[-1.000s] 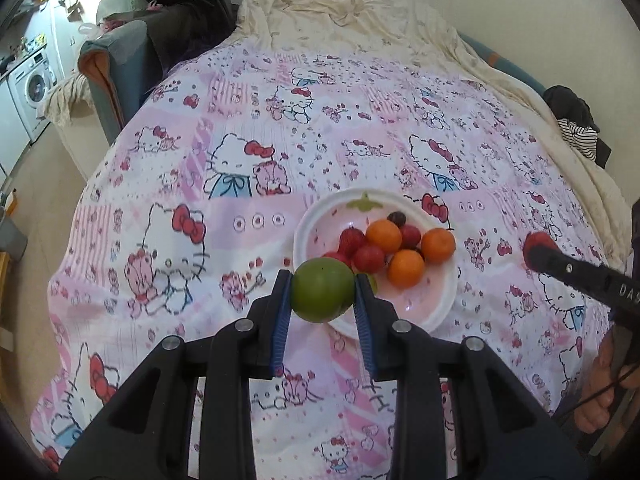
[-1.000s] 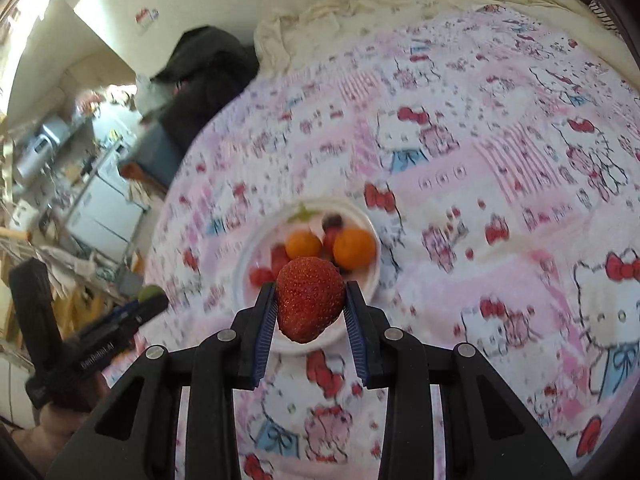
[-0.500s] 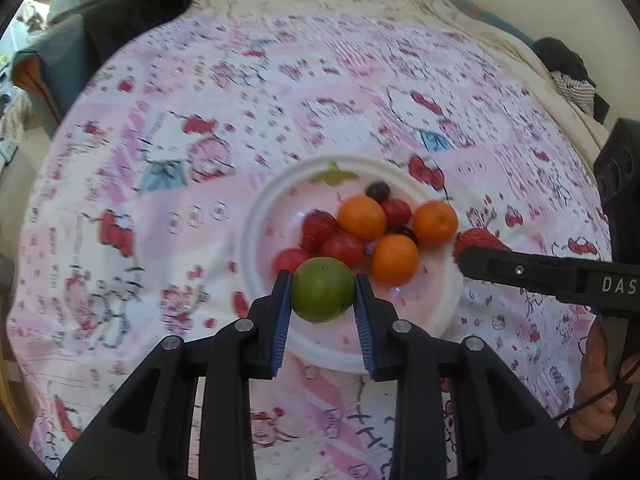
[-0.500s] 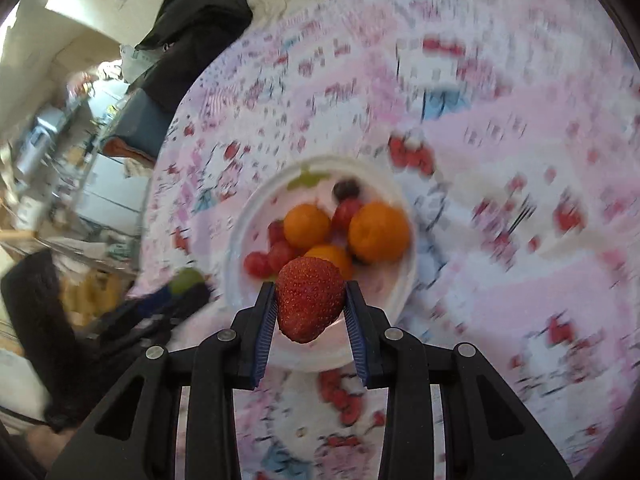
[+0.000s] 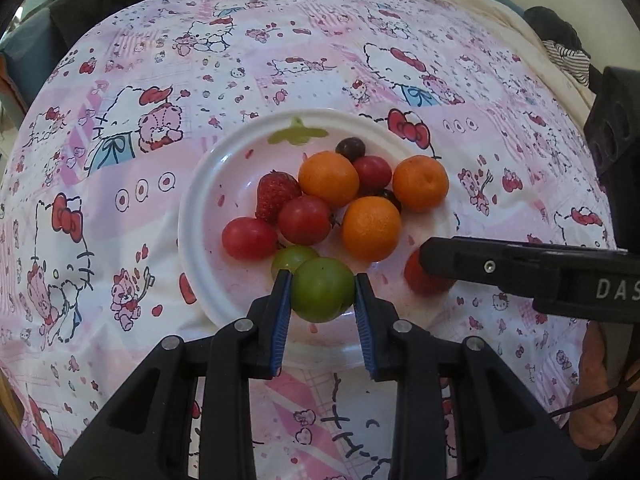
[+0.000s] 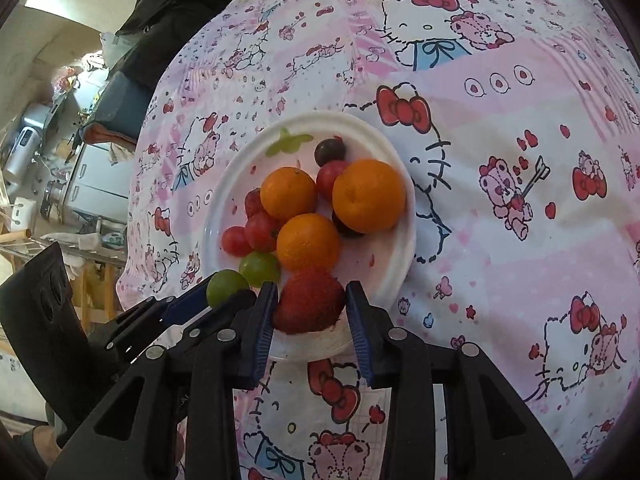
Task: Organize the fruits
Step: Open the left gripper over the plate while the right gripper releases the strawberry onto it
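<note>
1. The left gripper point(image 5: 322, 294) has its jaws clamped on a round, smooth green fruit point(image 5: 322, 290), blue pads pressing both sides. The right gripper point(image 6: 310, 306) has its jaws around a strawberry point(image 6: 310, 300); the left pad touches it, but whether the right pad does cannot be told.
2. Both held fruits hang over the plate's point(image 5: 192, 216) near rim, at about 6 o'clock.
3. The left wrist view shows the right gripper side-on at 3 o'clock, a black bar lettered "DAS" covering most of its strawberry. It also shows a second strawberry point(image 5: 276, 196) in full, at 9 o'clock of the fruit pile.
4. The right wrist view shows the left gripper at 8 o'clock with its green fruit peeking above the finger. There the plated strawberry is half hidden behind an orange point(image 6: 289, 194).
5. Left to right on the plate in the left wrist view: glossy red tomatoes point(image 5: 249, 238), a loose green fruit point(image 5: 294, 258) just behind the held one, three dimpled oranges, and a dark grape point(image 5: 350, 148) at 12 o'clock.
6. The plate is white, round and glossy, with a ridged rim and a green leaf print at 12 o'clock.
7. The cloth point(image 5: 120, 160) beneath is soft pink-and-white fabric, printed with cartoon cats, red bows and bears.
8. The held strawberry is bumpy and matt; the tomatoes shine.
</note>
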Motion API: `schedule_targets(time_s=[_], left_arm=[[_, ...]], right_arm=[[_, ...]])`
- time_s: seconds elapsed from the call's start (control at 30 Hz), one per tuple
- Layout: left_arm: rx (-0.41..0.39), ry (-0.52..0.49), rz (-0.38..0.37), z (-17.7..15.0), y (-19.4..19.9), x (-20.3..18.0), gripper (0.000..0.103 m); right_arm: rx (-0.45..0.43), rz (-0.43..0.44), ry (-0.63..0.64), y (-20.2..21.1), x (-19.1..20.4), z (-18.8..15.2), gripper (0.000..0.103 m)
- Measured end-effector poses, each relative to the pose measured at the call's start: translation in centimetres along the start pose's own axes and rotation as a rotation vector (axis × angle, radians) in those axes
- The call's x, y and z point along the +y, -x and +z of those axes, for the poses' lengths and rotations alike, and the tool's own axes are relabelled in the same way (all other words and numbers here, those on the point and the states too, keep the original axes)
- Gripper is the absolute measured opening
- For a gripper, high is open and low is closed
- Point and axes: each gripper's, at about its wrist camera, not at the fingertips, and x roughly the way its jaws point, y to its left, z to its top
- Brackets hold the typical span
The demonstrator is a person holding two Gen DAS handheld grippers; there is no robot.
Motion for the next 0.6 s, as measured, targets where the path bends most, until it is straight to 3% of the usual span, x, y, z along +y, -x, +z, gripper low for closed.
schedule_targets(time_s=[0.1,0.17,0.23,0.4,0.47,0.6], left_arm=[[0.007,-0.011,0.002,0.0,-0.1,-0.1,0.03],[-0.003,-0.014,-0.004,0.0,0.2,-0.2,0.057],[-0.035,-0.019,0.006,-0.1,0.9,-0.3,0.072],[-0.086,-0.008,0.037,-0.1,3.0,0.6,0.075],[-0.124,0.031,0.052,-0.1,4.4,1.7,0.075],[-0.208,0.103,0.077,-0.2,7.6,3.9,0.075]], right_arm=[[-0.006,0.007,-0.007,0.2,0.0,0.1,0.054],[-0.035,0.008,-0.007,0.8,0.0,0.2,0.062],[-0.054,0.009,-0.003,1.2,0.2,0.3,0.065],[-0.133,0.005,0.007,3.4,0.7,0.5,0.071],[-0.182,-0.005,0.021,4.6,1.1,0.4,0.082],[-0.27,-0.01,0.045,7.0,1.8,-0.3,0.091]])
